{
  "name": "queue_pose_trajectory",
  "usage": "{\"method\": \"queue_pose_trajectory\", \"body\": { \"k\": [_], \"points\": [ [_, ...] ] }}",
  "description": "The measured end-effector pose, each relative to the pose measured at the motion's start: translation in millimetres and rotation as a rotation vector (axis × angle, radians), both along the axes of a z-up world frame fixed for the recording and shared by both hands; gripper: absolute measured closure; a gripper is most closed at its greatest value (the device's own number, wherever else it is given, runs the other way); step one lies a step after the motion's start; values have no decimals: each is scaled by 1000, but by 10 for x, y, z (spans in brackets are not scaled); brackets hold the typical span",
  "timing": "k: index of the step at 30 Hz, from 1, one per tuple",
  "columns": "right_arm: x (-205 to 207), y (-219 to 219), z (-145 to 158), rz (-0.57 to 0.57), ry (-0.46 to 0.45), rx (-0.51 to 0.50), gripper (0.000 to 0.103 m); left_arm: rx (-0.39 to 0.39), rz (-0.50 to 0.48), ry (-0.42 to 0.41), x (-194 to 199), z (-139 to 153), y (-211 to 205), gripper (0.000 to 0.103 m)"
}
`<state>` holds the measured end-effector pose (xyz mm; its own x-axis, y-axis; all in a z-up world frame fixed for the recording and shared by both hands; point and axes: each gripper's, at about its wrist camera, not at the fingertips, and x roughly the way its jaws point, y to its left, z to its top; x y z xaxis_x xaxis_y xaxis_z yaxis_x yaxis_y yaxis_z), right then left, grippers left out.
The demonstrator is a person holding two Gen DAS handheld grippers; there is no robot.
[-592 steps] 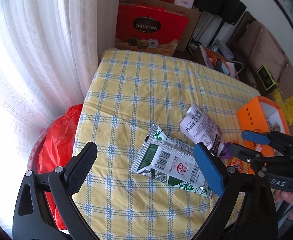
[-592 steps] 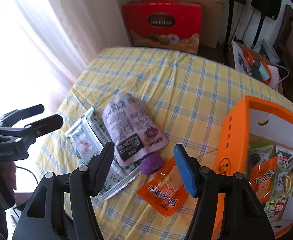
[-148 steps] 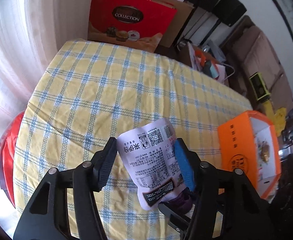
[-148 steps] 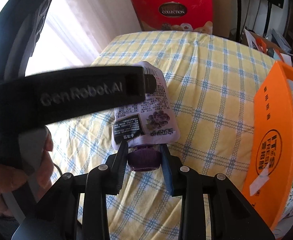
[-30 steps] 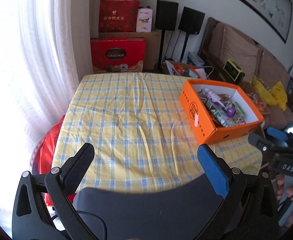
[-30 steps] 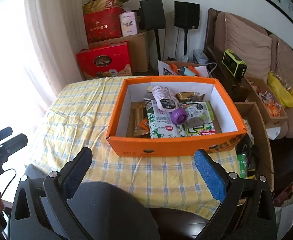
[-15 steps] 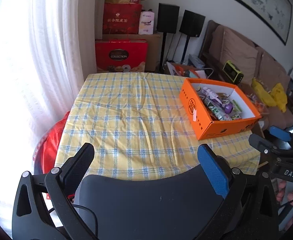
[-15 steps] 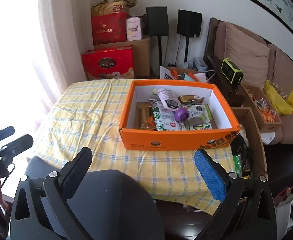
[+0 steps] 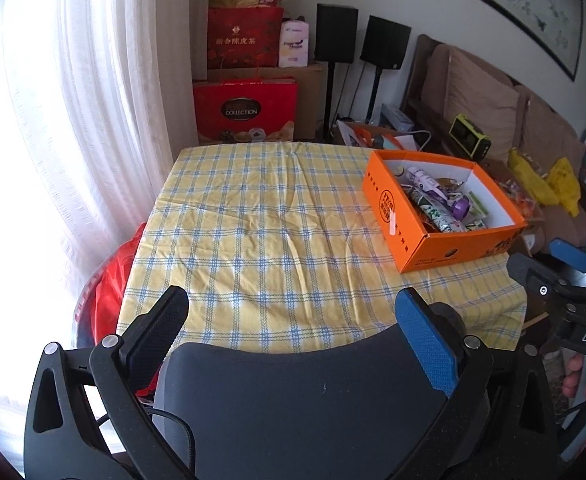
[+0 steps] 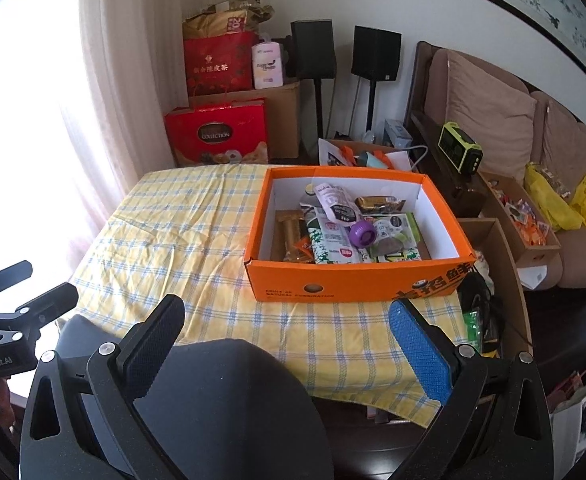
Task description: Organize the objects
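Both grippers have withdrawn behind the chair back [image 9: 305,392]. Left gripper [image 9: 293,320] and right gripper [image 10: 289,324]: fingers wide apart, empty. The spouted pouch [image 10: 339,206] and snack packets now lie inside the orange box [image 10: 357,280]; the desk [image 9: 261,232] is cleared. Organizing appears complete.

One orange box [image 10: 357,280], one purple-capped pouch [image 10: 339,208] inside among snack packets; two black speakers [image 10: 313,50]; two hand-held grippers [image 10: 285,346].

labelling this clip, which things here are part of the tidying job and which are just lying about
Job: orange box, purple-capped pouch, green-and-white packet, left gripper, right gripper, both open.

Lying about: red gift box, speakers, sofa cushion, yellow bags.
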<state>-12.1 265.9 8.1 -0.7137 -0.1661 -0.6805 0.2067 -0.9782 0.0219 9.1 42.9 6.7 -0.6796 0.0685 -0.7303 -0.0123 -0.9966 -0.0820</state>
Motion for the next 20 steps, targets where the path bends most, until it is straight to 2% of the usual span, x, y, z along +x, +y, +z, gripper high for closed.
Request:
{"method": "queue_pose_trajectory", "body": {
  "k": [20],
  "points": [
    [-5, 10, 13, -4, 1, 0, 0, -4, 24, 7, 3, 6, -34, 0]
  ]
}}
